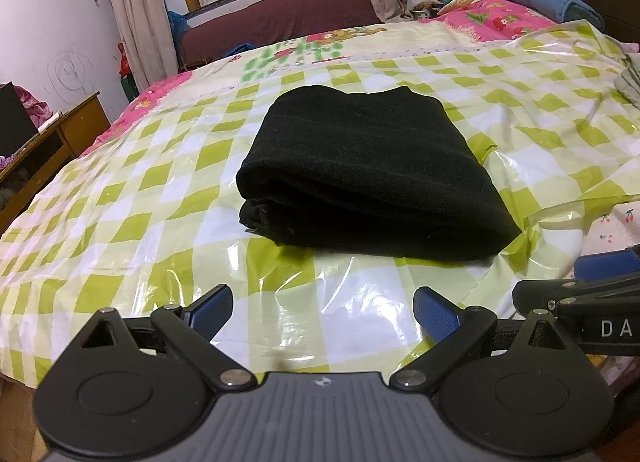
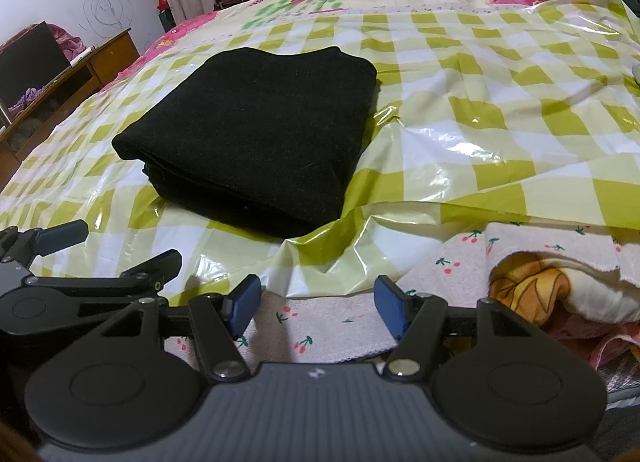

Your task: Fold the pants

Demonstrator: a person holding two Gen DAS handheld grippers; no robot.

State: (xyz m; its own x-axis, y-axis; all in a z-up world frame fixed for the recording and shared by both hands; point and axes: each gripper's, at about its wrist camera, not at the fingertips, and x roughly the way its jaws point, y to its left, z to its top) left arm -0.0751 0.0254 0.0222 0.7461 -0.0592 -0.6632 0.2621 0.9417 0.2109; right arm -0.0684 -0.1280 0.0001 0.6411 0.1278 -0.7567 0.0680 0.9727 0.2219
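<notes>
1. The left gripper point(image 1: 323, 308) was held with its jaws parted and nothing between its blue ribbed pads point(image 1: 436, 312); only glossy plastic sheet point(image 1: 160, 197) was seen below the gap.
2. The right gripper point(image 2: 316, 308) was likewise released and empty, its jaws spread over a pale towel point(image 2: 332, 322) printed with cherries.
3. The pants point(image 1: 360, 173), black and of a matte, slightly fuzzy cloth, were found folded into a thick, roughly rectangular bundle with rounded edges, lying ahead of the left gripper and ahead and to the left of the right gripper, touched by neither.
4. The bundle was carried by the sheet, a shiny, wrinkled film checked in green and white, spread over the bed.
5. Beyond the pants, a pink strawberry-print blanket point(image 1: 496, 17) and a rolled blue cloth point(image 1: 548, 1) were seen far ahead to the right.
6. Far to the left of both grippers, a wooden cabinet point(image 2: 104, 57) was seen with open shelves; their contents could not be made out.
</notes>
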